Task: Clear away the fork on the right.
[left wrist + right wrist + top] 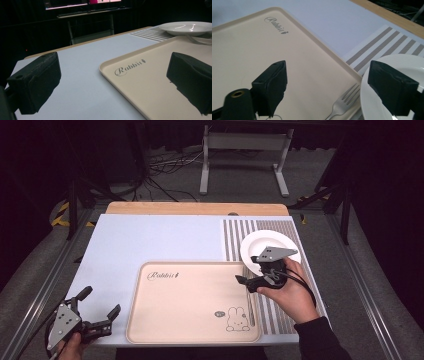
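Observation:
A beige tray (190,300) printed with "Rabbit" and a bunny lies at the table's near middle. A white plate (265,245) rests on the striped placemat to its right. My right gripper (248,270) hovers open over the tray's right edge, next to the plate. In the right gripper view its jaws stand wide around a silver fork (342,105), which lies on the tray (249,50) beside the plate (409,65). My left gripper (102,301) is open at the near left corner, left of the tray, and holds nothing. The left gripper view looks across the tray (150,82) to the plate (186,27).
The striped placemat (235,235) covers the table's right side and a pale blue mat (150,240) covers the remainder. A wooden table edge (195,208) runs along the back. Beyond it are floor cables (160,170) and a white metal stand (245,150).

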Tool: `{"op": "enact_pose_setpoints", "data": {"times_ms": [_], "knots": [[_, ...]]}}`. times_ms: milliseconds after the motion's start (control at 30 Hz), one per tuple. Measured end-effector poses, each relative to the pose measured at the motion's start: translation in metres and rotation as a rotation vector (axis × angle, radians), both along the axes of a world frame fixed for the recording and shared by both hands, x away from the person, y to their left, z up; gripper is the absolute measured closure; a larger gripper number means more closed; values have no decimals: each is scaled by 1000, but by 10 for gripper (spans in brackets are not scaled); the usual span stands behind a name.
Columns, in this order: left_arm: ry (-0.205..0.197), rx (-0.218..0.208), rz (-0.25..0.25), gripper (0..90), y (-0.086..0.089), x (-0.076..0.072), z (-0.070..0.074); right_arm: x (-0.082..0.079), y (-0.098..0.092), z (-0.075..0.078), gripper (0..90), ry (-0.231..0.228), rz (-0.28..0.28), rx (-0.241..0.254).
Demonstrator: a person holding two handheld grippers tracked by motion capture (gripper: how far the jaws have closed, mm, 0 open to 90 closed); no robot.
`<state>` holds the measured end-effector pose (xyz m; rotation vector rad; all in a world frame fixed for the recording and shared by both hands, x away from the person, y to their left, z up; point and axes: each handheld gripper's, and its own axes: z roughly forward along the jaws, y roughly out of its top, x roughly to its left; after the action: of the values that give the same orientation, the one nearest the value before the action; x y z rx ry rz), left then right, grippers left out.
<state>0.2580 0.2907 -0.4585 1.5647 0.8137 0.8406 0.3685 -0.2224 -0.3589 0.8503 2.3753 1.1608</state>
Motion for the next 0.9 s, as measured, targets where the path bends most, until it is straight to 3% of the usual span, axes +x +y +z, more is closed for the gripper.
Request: {"op": "enact_pose_setpoints", "data": {"times_ms": [200, 533, 733, 767, 800, 900], "knots": [[0, -3, 2, 0, 0, 0, 0, -10, -21, 4, 146, -15, -36, 53], [1, -1, 9, 0, 1, 1, 0, -26, -63, -8, 77, -124, -48, 184], [1, -9, 9, 0, 1, 1, -1, -39, -93, -30, 51, -167, -77, 315], [3, -8, 10, 0, 1, 1, -1, -39, -93, -30, 51, -167, -77, 315], [2, -9, 9, 0, 1, 1, -1, -44, -105, -42, 41, -176, -88, 369], [0, -9, 9, 0, 1, 0, -1, -50, -118, -59, 33, -205, -87, 401]]}}
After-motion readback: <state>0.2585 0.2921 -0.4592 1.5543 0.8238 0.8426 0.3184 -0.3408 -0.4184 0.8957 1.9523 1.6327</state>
